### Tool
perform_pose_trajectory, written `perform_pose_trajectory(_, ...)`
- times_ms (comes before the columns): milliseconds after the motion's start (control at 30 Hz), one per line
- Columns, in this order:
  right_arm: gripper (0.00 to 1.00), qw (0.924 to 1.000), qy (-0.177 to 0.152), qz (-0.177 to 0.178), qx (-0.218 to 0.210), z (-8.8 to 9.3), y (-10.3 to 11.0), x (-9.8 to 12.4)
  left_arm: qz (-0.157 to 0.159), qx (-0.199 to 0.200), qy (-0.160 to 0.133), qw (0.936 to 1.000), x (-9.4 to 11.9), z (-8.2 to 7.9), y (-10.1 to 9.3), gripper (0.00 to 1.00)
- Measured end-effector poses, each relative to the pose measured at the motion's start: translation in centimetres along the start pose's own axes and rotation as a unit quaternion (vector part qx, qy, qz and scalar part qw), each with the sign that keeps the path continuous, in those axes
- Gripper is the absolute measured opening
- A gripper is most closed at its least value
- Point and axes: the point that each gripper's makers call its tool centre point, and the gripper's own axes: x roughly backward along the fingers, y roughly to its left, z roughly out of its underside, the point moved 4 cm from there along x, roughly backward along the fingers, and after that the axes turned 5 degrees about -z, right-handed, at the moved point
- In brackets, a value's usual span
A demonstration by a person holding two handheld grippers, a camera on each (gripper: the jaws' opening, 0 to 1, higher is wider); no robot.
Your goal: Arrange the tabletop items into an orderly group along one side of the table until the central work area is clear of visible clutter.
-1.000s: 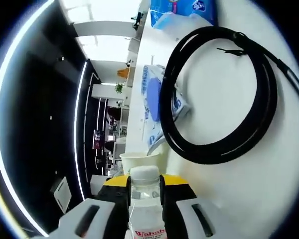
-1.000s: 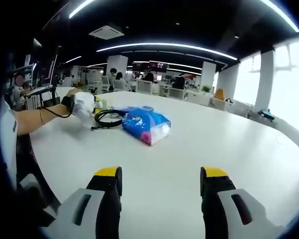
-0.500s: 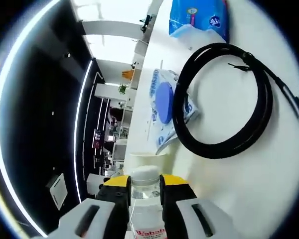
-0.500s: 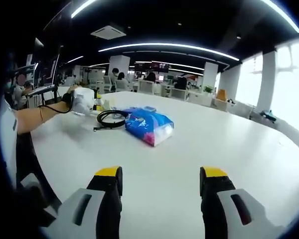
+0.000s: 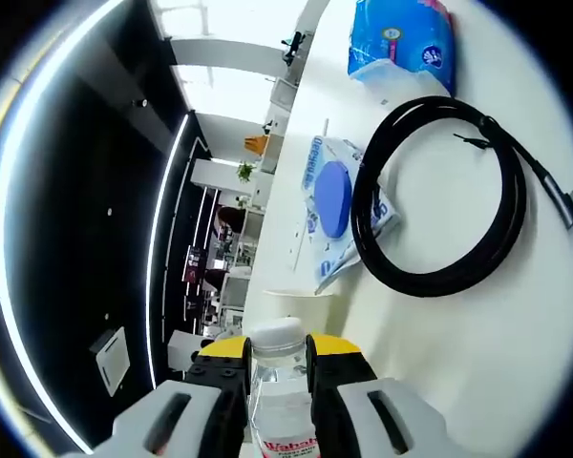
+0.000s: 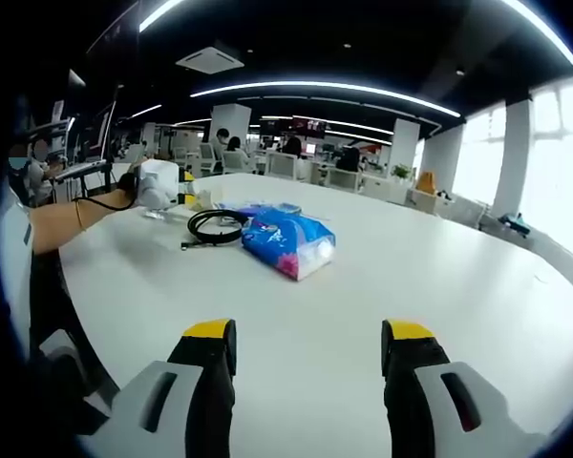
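— What is held in the left hand-held gripper (image 5: pixel 277 382)?
— A clear plastic bottle (image 5: pixel 279 401) with a white cap is clamped between its jaws, long axis running along them, cap pointing forward. Ahead on the smooth white surface (image 5: pixel 458 363), a black cable (image 5: pixel 439 191) is coiled in a ring, touching a crinkled wipes pack (image 5: pixel 332 205); a blue tissue pack (image 5: pixel 401 43) lies beyond.

— And the right hand-held gripper (image 6: pixel 306 382)?
— It is held with jaws apart, empty, well short of the tissue pack.
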Motion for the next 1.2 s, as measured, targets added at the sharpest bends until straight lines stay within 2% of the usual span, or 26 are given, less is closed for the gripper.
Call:
perform_pose_trajectory(433,0.59,1.0000,-0.003,0.001,0.002,-0.2,0.3,0.1,-0.013,0.025,-0.004,0.9996,0.5,0.3,1.5,0.20)
perform_pose_trajectory(633,0.59,1.0000,-0.004,0.000,0.005,-0.4,0.4,0.2,-0.022,0.057,-0.005,0.9981,0.9,0.8,2.6,0.20)
perform_pose_trajectory(900,0.58,0.9999,-0.004,-0.002,0.009,-0.5,0.8,0.3,-0.019,0.102,-0.004,0.9945,1.5,1.7,4.3,0.21)
perform_pose_trajectory(1200,0.58,0.9999,-0.005,-0.001,0.012,-0.6,0.9,0.4,-0.014,0.116,-0.006,0.9932,1.7,1.9,4.6,0.21)
